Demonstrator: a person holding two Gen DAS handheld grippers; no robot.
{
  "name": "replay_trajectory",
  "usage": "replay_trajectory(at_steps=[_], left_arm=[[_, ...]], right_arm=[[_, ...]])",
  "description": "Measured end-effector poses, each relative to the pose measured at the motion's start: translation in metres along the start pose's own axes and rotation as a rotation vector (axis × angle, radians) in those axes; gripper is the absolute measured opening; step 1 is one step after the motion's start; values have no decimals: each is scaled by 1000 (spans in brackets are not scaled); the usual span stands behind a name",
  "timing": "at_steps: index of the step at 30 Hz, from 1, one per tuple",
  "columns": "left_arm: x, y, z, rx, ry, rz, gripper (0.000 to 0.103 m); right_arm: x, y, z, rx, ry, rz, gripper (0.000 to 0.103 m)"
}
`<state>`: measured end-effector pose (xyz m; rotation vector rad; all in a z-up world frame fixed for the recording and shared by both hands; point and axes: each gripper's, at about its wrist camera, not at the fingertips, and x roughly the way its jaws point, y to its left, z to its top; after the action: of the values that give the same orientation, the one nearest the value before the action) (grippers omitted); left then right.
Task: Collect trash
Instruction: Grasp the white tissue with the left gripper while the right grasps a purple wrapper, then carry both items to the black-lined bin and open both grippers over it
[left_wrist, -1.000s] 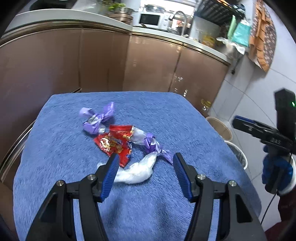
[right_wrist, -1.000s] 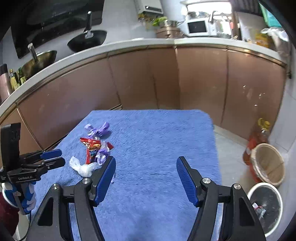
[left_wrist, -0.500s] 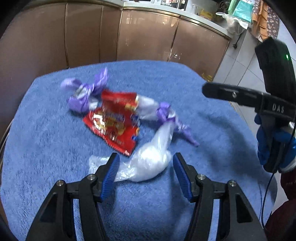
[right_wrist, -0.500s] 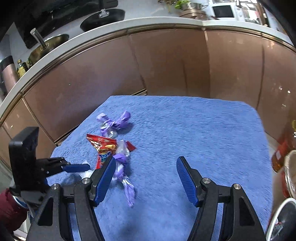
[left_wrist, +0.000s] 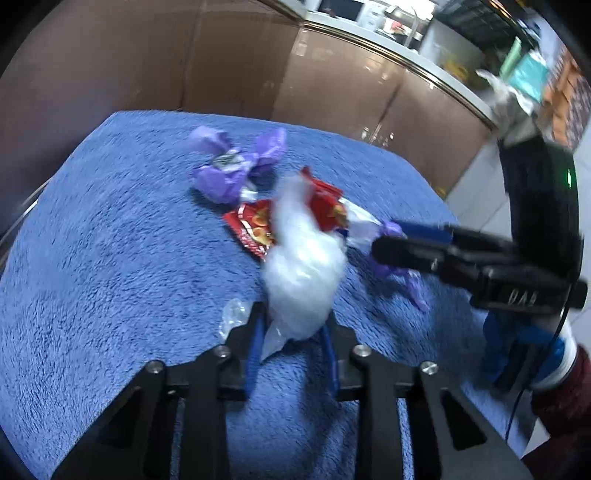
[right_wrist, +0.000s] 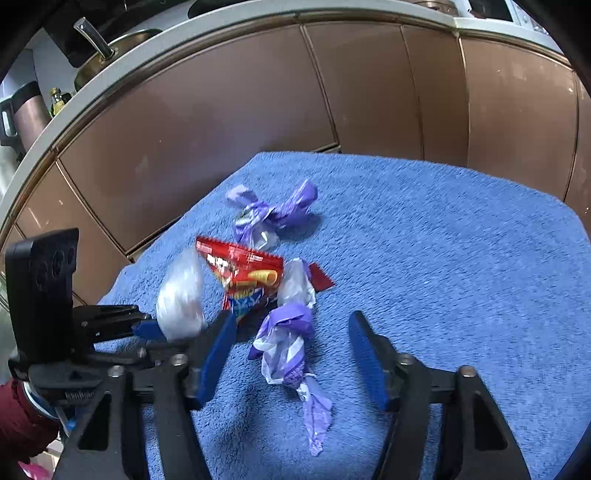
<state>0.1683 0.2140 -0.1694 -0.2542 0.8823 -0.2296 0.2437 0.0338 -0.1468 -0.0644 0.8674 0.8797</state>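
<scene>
The left gripper (left_wrist: 291, 347) is holding the clear plastic bag (left_wrist: 301, 266): its jaws have just been closing, and the blue pads are now pinching the bag's lower end, with the crumpled bulk standing up above them. In the right wrist view the same bag (right_wrist: 181, 299) is appearing blurred at the left gripper's tip, apparently lifted clear of the blue towel (right_wrist: 461, 258) that is covering the tabletop.

The right gripper (right_wrist: 291, 354) is pointing down at the near purple-and-white wrapper (right_wrist: 288, 343). Its jaws have just been closing as well, but they are standing apart, one on each side of the wrapper, with no pad touching it. The wrapper's long axis is running roughly along the gripper's pointing line, from its tail nearest the camera to its knotted purple head between the pads, so a closing stroke would be acting across its narrow width. The right hand is the nearer one to this piece.

Just beyond, the red snack packet (right_wrist: 247, 277) is lying flat, its near corner close to the right gripper's left pad and touching the wrapper's far end; a grip taken too deep may be catching both.

Farthest away, a second purple wrapper (right_wrist: 273, 214) is lying by itself, apart from either gripper.
</scene>
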Motion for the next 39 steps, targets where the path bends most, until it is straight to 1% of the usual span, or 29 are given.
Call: replay_trajectory(at_steps=[1, 2, 3, 5, 11, 15, 21, 23, 26, 31, 33, 39], left_arm=[[0, 2, 0, -12, 2, 1, 21], [-1, 2, -1, -17, 2, 0, 20], [-1, 1, 0, -17, 3, 0, 20], [2, -2, 4, -6, 7, 6, 19], [14, -10, 19, 19, 14, 10, 15], [22, -25, 25, 44, 22, -12, 15], [36, -54, 35, 90, 32, -44, 14], [37, -63, 39, 97, 31, -59, 14], [37, -79, 46, 115, 21, -62, 14], [19, -99, 55, 133, -18, -56, 14], [8, -104, 55, 145, -31, -45, 14], [-38, -127, 52, 193, -84, -11, 14]], right_arm=[[3, 0, 0, 0, 6, 2, 48], [6, 0, -1, -1, 14, 5, 42], [8, -1, -2, 3, 18, 10, 37], [10, -4, -3, 20, 21, 23, 32], [0, -14, -8, 54, 0, 13, 31], [-16, -24, -13, 81, -23, -3, 31], [-54, -44, -29, 132, -64, -43, 29], [-68, -51, -35, 147, -77, -59, 29], [-89, -59, -46, 174, -98, -78, 29], [-121, -64, -57, 201, -139, -90, 27], [-128, -63, -58, 203, -158, -92, 24], [-166, -51, -64, 200, -233, -77, 24]])
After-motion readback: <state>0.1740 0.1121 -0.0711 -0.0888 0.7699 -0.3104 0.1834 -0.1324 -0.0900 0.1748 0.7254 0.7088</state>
